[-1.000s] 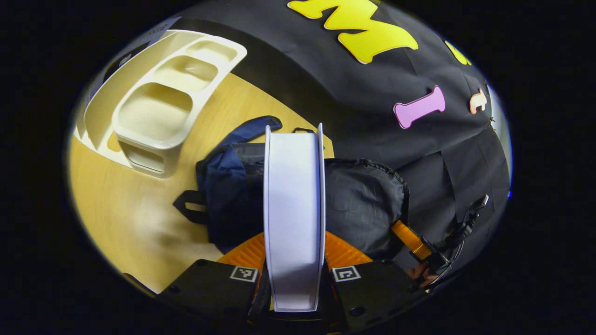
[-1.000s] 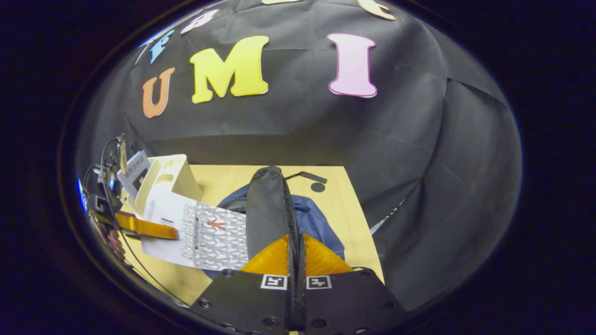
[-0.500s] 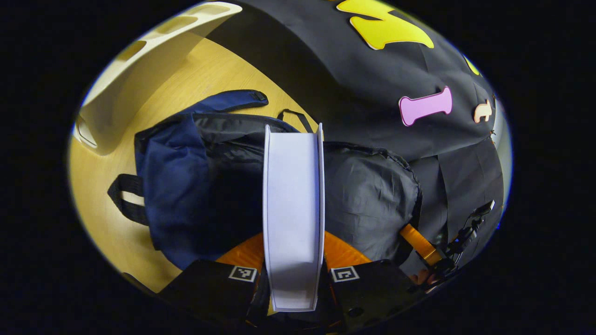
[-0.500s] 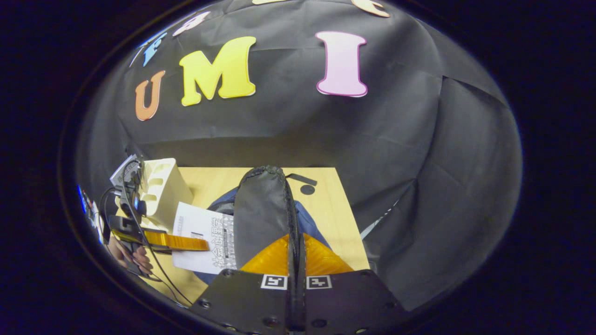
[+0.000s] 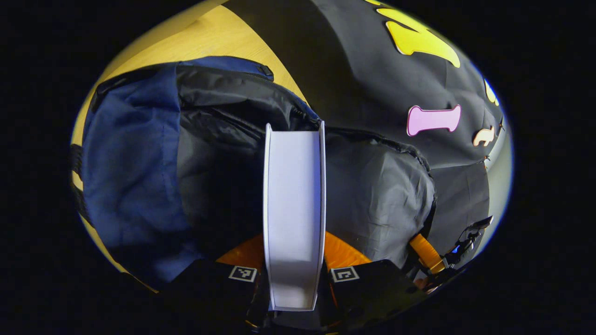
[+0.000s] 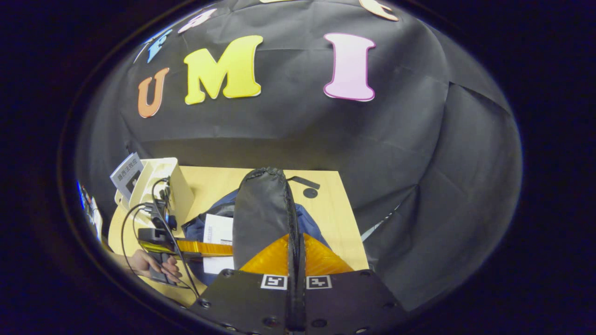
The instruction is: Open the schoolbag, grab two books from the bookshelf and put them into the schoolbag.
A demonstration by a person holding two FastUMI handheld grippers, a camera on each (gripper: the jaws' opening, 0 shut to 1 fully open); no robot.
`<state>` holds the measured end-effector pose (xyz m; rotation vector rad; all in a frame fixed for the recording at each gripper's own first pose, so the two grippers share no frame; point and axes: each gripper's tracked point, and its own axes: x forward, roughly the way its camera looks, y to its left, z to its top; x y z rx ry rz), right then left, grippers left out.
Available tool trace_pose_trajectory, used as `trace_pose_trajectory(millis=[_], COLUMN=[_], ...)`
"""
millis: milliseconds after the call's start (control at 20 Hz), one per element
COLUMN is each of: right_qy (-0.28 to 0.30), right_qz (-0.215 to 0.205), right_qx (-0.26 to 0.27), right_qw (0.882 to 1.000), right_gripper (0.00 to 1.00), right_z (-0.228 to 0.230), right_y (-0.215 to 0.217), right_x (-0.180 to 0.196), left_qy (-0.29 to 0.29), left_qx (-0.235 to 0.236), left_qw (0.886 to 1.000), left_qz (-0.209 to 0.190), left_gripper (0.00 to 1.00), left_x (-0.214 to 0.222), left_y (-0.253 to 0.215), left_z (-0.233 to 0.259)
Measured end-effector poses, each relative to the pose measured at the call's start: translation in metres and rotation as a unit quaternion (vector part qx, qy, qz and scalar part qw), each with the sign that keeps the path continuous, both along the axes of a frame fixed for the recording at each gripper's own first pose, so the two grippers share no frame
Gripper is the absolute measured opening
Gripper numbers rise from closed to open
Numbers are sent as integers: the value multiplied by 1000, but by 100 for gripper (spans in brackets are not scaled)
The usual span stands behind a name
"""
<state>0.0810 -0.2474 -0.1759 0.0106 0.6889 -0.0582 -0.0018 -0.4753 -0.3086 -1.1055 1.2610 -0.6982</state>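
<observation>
My left gripper (image 5: 294, 253) is shut on a white book (image 5: 293, 209), seen edge-on, its far end reaching into the mouth of the navy schoolbag (image 5: 130, 158). The bag's black lining (image 5: 372, 195) stands up on the right side of the book. My right gripper (image 6: 295, 253) is shut on the raised black flap (image 6: 260, 214) of the schoolbag, holding it up. In the right gripper view the left gripper (image 6: 205, 247) and the hand (image 6: 149, 263) holding it sit at the lower left, with the white book (image 6: 218, 232) partly inside the bag. A cream bookshelf (image 6: 160, 186) with another book (image 6: 125, 173) stands behind.
The wooden table (image 6: 333, 218) carries the bag and ends close on the right, against the black cloth wall. Cables (image 6: 135, 218) trail from the left gripper. The right gripper (image 5: 426, 251) shows at the lower right of the left gripper view.
The left gripper has carried the white book down and forward into the open schoolbag; the bookshelf has slid out of its view. The right gripper keeps holding the flap up, hardly moving.
</observation>
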Motion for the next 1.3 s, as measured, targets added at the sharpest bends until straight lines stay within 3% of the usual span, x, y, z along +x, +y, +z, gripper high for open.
trace_pose_trajectory(millis=[100,150,200,250,300,350,400,450,550,850,1000,1300], right_qy=[2,2,3,6,8,9,11,11,12,10,7,-1], right_qz=[2,2,3,2,1,1,1,0,0,4,-1,1], right_qx=[-2,-2,0,2,6,7,9,11,14,19,23,17], right_qw=[1000,1000,1000,1000,1000,1000,1000,1000,1000,1000,1000,1000], right_gripper=[0,0,3,0,0,0,3,0,0,0,0,0], right_z=[1,1,0,-2,-5,-6,-8,-8,-11,-14,-14,-12], right_y=[0,-1,0,0,1,0,1,2,2,12,15,31], right_x=[0,0,0,-1,-1,-2,-2,-1,-1,-1,-3,-8], left_qy=[-1,-3,-5,1,12,23,32,46,54,28,-26,-113], left_qx=[4,22,26,38,51,67,85,102,112,201,267,400], left_qw=[1000,1000,1000,999,998,997,996,993,992,977,959,901], left_qz=[-1,-5,-14,-14,-18,-21,-26,-36,-34,-65,-93,-121], left_gripper=[45,54,49,66,59,80,84,82,96,98,98,97], left_x=[1,1,-1,1,-1,-2,-4,-9,-10,-13,-13,-11], left_y=[-2,-2,-3,0,0,4,9,15,23,70,107,199], left_z=[-5,-13,-15,-19,-26,-33,-40,-47,-43,-25,2,43])
